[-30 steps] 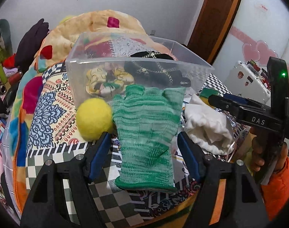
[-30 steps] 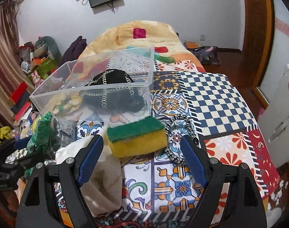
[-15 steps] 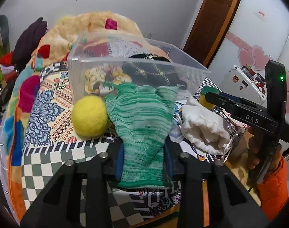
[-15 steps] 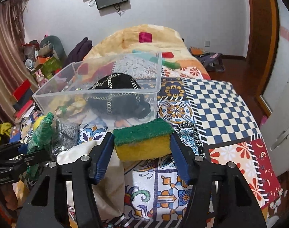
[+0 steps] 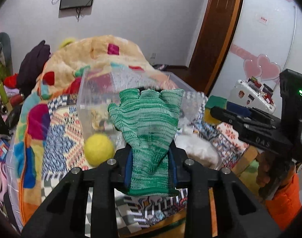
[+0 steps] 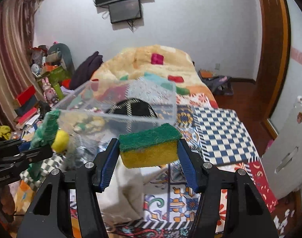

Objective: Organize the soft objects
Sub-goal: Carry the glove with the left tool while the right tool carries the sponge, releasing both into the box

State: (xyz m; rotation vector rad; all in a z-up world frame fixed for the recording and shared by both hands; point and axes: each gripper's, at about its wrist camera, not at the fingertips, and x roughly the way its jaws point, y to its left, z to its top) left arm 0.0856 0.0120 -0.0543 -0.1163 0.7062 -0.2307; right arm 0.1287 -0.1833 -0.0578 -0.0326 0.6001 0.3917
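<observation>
My left gripper [image 5: 151,168] is shut on a green knit glove [image 5: 149,123] and holds it upright above the bed, in front of the clear plastic bin [image 5: 85,99]. My right gripper [image 6: 149,164] is shut on a yellow sponge with a green scrub top [image 6: 149,146] and holds it lifted, just short of the bin [image 6: 119,111]. The bin holds a black item with chain trim [image 6: 131,109] and a yellow floral cloth [image 6: 85,121]. The sponge [image 5: 215,107] and right gripper also show at the right of the left wrist view.
A yellow ball [image 5: 99,150] lies on the patterned quilt by the bin's near corner. A white cloth [image 6: 123,190] lies below the sponge. A rumpled blanket [image 6: 151,63] is heaped behind the bin. Clutter stands at the left; a white cabinet [image 6: 285,148] stands at the right.
Both grippers closed, the left on the glove and the right on the sponge, then lifted them off the bed. The views now tilt upward.
</observation>
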